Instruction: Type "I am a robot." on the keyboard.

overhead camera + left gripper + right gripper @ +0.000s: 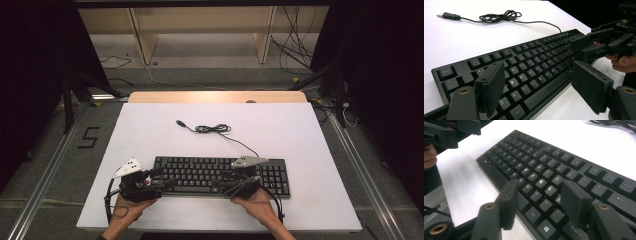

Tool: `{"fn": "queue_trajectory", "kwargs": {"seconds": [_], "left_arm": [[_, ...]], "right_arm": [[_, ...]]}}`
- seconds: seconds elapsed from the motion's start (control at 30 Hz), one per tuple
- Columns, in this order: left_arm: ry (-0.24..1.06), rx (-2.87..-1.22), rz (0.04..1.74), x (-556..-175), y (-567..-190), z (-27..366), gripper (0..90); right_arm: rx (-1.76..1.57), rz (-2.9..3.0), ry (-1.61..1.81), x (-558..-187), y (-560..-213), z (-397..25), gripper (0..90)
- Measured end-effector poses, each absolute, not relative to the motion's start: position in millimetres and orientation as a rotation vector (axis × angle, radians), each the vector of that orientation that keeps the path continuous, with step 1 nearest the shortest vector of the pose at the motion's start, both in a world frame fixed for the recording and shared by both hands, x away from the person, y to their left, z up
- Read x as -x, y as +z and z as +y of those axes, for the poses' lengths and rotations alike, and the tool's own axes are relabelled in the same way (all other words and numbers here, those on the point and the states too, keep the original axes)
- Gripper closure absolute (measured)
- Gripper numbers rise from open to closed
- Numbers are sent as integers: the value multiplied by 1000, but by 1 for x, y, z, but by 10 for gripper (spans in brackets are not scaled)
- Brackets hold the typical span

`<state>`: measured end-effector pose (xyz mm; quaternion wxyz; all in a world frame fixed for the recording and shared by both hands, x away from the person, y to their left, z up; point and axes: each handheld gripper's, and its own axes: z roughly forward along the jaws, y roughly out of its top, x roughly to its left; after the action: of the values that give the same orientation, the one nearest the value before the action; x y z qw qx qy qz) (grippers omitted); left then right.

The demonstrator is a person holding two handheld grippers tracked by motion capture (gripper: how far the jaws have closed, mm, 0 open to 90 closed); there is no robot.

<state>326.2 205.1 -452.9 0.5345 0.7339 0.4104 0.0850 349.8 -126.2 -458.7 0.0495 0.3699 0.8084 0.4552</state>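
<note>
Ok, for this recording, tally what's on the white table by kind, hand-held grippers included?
Keyboard, black, with its cable and USB plug: 1
Hand-held grippers, left hand-held gripper and right hand-held gripper, both open over the keyboard's near edge: 2
Total: 3

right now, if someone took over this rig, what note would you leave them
Left gripper: open, jaws spread over the front edge of the keyboard at its left end, holding nothing.
Right gripper: open, jaws poised above the keys towards the keyboard's right half, holding nothing.
The keyboard lies flat near the front of the white table. Its cable runs back from it, loosely coiled, with the USB plug lying free on the table.
Done: both grippers are in place at the keyboard.
Left: neither is clamped yet, so closing on the keyboard and any move of it seem still to come. The plug goes into nothing.
</note>
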Motion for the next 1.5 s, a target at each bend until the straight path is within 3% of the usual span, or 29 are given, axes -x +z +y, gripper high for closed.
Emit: {"fn": "queue_trajectory", "kwargs": {"seconds": [0.07, 0.3, 0.57, 1.5], "left_arm": [[202, -1749, 977, -325, -453, 206, 264], [207, -1739, 987, -322, -454, 210, 262], [229, -1747, 985, -318, -454, 213, 259], [239, -1752, 982, -312, -456, 217, 249]], "right_arm": [[-1126, 2461, 1385, -350, -459, -126, 517], [-1138, 2468, 1341, -354, -461, -124, 715], [-1133, 2494, 1293, -356, -466, -119, 878], [-1128, 2543, 1195, -359, -478, -109, 900]]}}
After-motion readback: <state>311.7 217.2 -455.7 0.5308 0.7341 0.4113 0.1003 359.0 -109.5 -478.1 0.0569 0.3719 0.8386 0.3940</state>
